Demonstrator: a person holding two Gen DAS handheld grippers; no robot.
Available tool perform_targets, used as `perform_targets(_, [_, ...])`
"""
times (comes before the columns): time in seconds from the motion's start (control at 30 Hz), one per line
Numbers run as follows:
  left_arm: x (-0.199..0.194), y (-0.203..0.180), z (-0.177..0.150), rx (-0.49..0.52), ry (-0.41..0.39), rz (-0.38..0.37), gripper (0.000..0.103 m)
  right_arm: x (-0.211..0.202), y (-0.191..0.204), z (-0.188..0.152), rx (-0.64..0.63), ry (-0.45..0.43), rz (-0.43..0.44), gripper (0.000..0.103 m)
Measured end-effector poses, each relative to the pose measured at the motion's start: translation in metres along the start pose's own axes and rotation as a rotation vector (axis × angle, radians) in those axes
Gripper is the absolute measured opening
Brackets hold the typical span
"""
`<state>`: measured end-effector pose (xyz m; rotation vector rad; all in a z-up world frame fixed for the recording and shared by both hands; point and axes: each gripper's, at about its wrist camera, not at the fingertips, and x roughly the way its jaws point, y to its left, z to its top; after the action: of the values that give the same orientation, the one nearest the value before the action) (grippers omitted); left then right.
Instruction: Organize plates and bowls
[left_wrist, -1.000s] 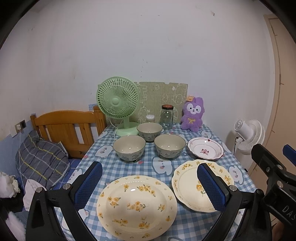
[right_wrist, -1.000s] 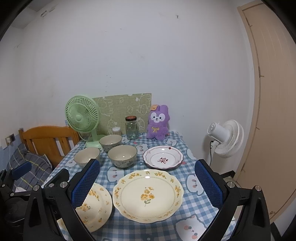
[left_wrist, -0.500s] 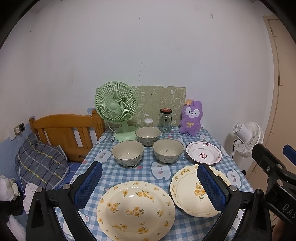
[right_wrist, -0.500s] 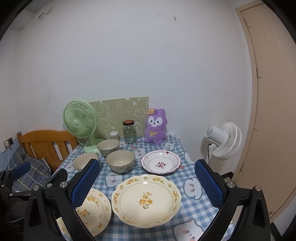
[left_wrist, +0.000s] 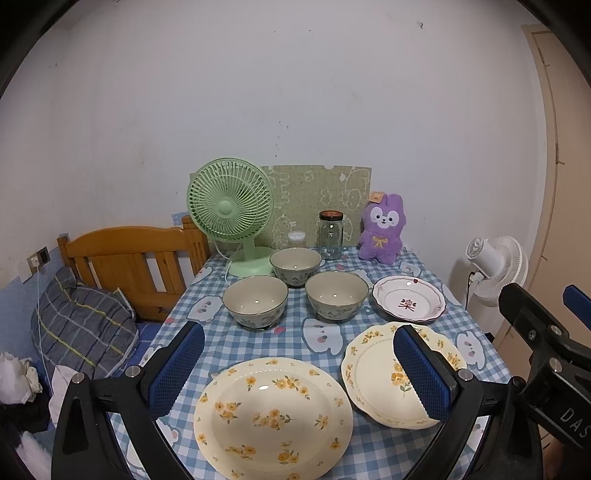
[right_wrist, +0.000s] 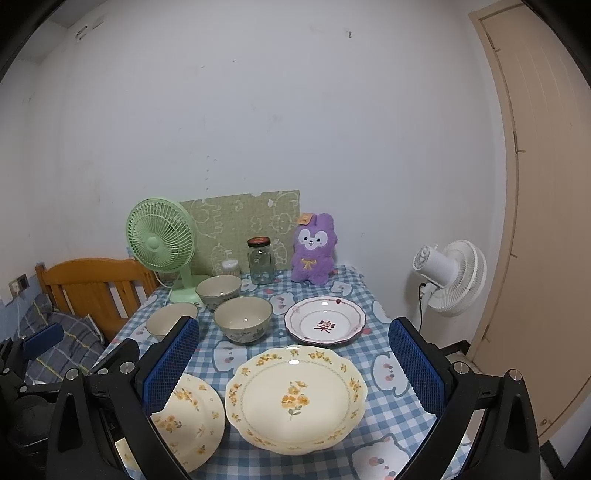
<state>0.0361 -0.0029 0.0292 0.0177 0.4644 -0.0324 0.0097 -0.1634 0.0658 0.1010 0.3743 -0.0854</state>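
On the blue checked table stand three grey-green bowls: one at the back (left_wrist: 295, 263), one left (left_wrist: 255, 300), one right (left_wrist: 336, 298). A large cream plate with yellow flowers (left_wrist: 273, 417) lies at the near left, a scalloped cream plate (right_wrist: 295, 397) beside it on the right, and a white plate with a red flower (right_wrist: 325, 324) behind that. My left gripper (left_wrist: 299, 373) is open above the large plate. My right gripper (right_wrist: 293, 367) is open above the scalloped plate. Both are empty.
At the back of the table stand a green desk fan (left_wrist: 231, 212), a glass jar (left_wrist: 330, 240), a purple plush rabbit (left_wrist: 382, 234) and a green board. A wooden chair (left_wrist: 129, 264) stands left, a white floor fan (right_wrist: 450, 275) and a door right.
Both grippers have drawn back and tilted up a little, so the table sits lower in view. Nothing on the table has moved and both grippers stay open.
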Motion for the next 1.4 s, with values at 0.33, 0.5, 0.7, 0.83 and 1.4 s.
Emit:
perform_targets(0.33, [0.006, 0.000, -0.005, 0.005, 0.014, 0.006, 0.103, 0.007, 0.001, -0.003, -0.002, 0.011, 0.007, 0.103])
perform_targets(0.5, [0.009, 0.001, -0.006, 0.005, 0.022, -0.005, 0.103, 0.009, 0.002, -0.004, -0.010, 0.014, 0.005, 0.103])
perform_targets(0.7, [0.010, 0.001, -0.006, 0.011, 0.009, 0.003, 0.103, 0.011, 0.003, -0.005, -0.005, 0.012, 0.003, 0.103])
perform_targets(0.83, [0.009, 0.000, -0.006, 0.011, 0.008, 0.004, 0.103, 0.011, 0.003, -0.005, -0.006, 0.016, 0.005, 0.103])
perform_targets(1.4, [0.005, -0.005, -0.005, 0.020, -0.007, -0.003, 0.103, 0.010, 0.000, -0.006, -0.003, 0.010, -0.002, 0.103])
